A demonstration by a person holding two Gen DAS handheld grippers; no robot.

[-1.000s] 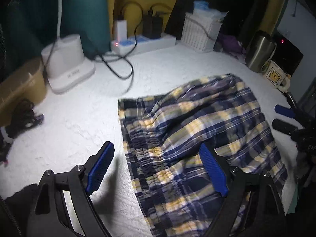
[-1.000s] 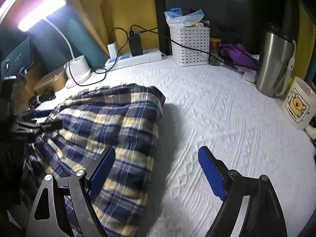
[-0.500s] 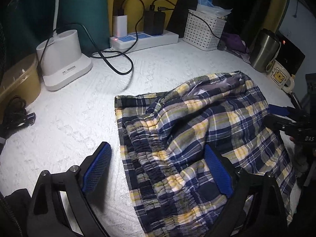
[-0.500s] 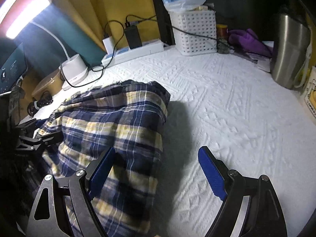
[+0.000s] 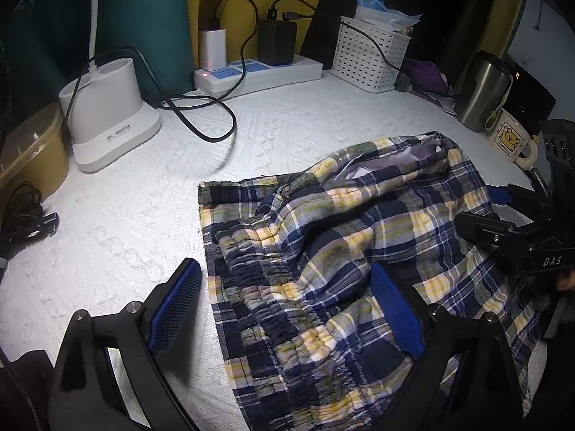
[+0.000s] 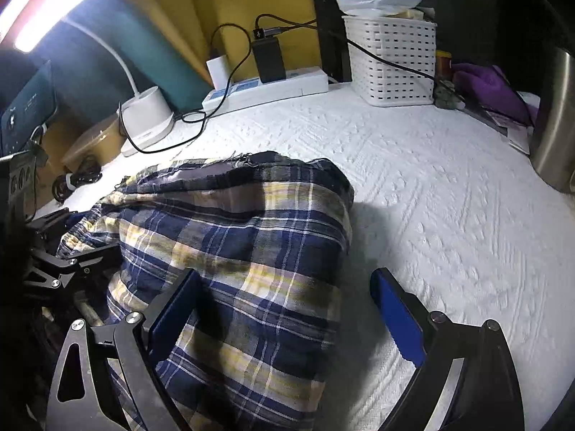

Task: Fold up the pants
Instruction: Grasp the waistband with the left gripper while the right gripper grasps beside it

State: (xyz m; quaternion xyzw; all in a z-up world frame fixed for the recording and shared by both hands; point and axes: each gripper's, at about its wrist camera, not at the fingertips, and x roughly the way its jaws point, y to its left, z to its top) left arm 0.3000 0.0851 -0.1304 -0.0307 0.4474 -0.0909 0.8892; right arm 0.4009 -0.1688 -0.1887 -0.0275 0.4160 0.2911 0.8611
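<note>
1. Pants (image 5: 352,251): blue, yellow and white plaid, lying in a rumpled heap on my white textured cover (image 5: 143,215). In the left wrist view they fill the 3 to 6 o'clock quarter, with the elastic waistband (image 5: 273,287) bunched toward 6 o'clock.
2. Left gripper (image 5: 287,309): my tongs stand wide and hold nothing. They have just been opening. The waistband lies between the blue pads, unpinched.
3. Right gripper (image 6: 287,309): tongs wide and just opened further, holding nothing. The folded edge of the pants sits between the pads, and the pad at 4 o'clock hangs over bare cover.
4. Power strip (image 5: 258,72): at 12 o'clock along the back wall, with two chargers plugged in.
5. White basket (image 5: 370,57): at 1 o'clock.
6. Lamp base (image 5: 107,107): at 10 o'clock.
7. Steel tumbler (image 5: 481,89) and cartoon mug (image 5: 510,140): at 2 o'clock.
</note>
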